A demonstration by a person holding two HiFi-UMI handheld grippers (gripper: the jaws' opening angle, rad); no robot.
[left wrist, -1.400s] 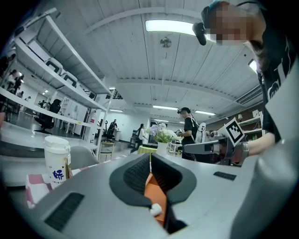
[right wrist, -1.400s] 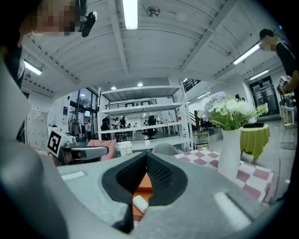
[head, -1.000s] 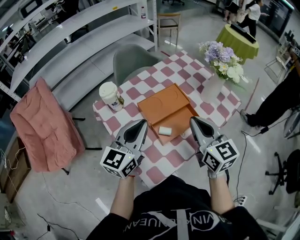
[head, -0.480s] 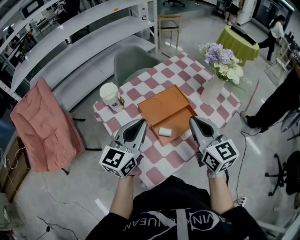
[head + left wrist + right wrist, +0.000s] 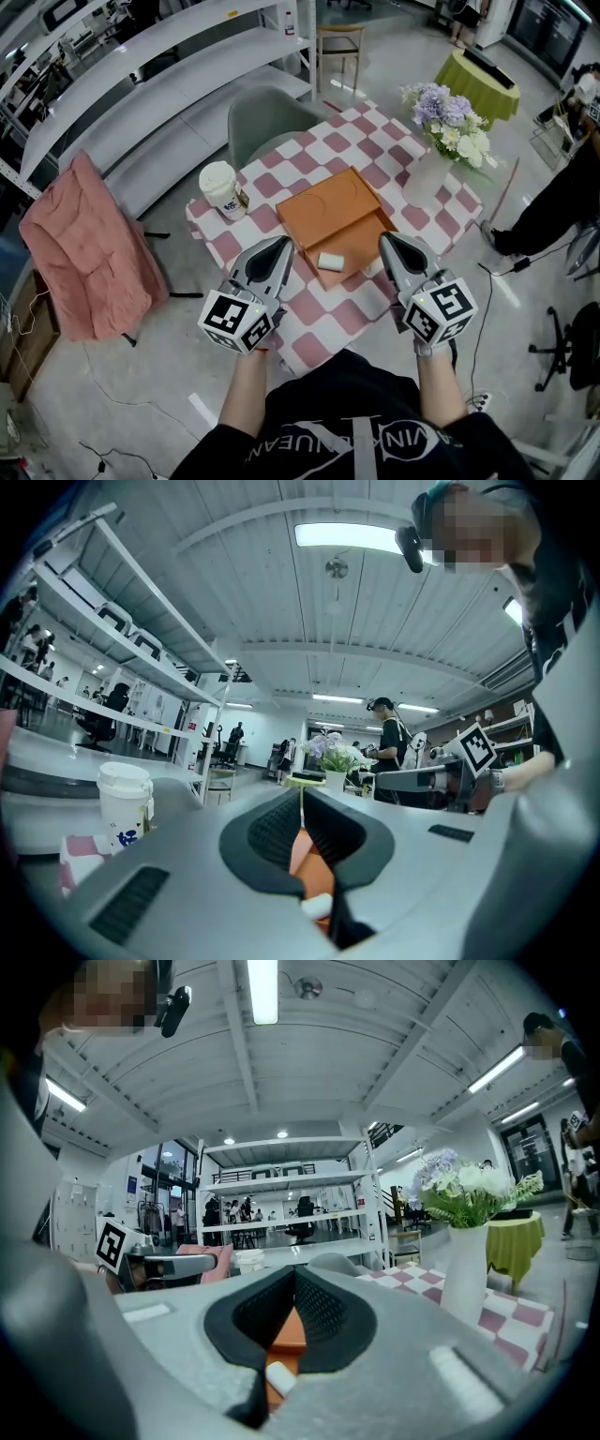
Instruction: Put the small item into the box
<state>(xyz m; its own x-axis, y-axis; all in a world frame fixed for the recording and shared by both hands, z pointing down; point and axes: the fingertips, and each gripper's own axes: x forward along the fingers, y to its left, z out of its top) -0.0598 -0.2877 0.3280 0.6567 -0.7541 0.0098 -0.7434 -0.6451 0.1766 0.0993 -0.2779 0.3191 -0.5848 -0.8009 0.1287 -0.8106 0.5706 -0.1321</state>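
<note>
Here, the small white rectangular block (image 5: 330,260) lies on the near half of the flat orange cardboard box (image 5: 328,211), which rests on the pink-and-white checked table (image 5: 323,314). It sits between the two tools and apart from both. The left gripper (image 5: 285,245) and the right gripper (image 5: 385,241) flank it, each with its jaws closed together on nothing.

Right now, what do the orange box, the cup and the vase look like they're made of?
Orange box: matte finish, flat panels with crisp edges, probably cardboard or stiff paperboard.
Cup: white with print on its side and a fitted lid, likely paper with a plastic lid.
Vase: smooth, opaque white, so ceramic or frosted glass; the look leaves that open.
</note>
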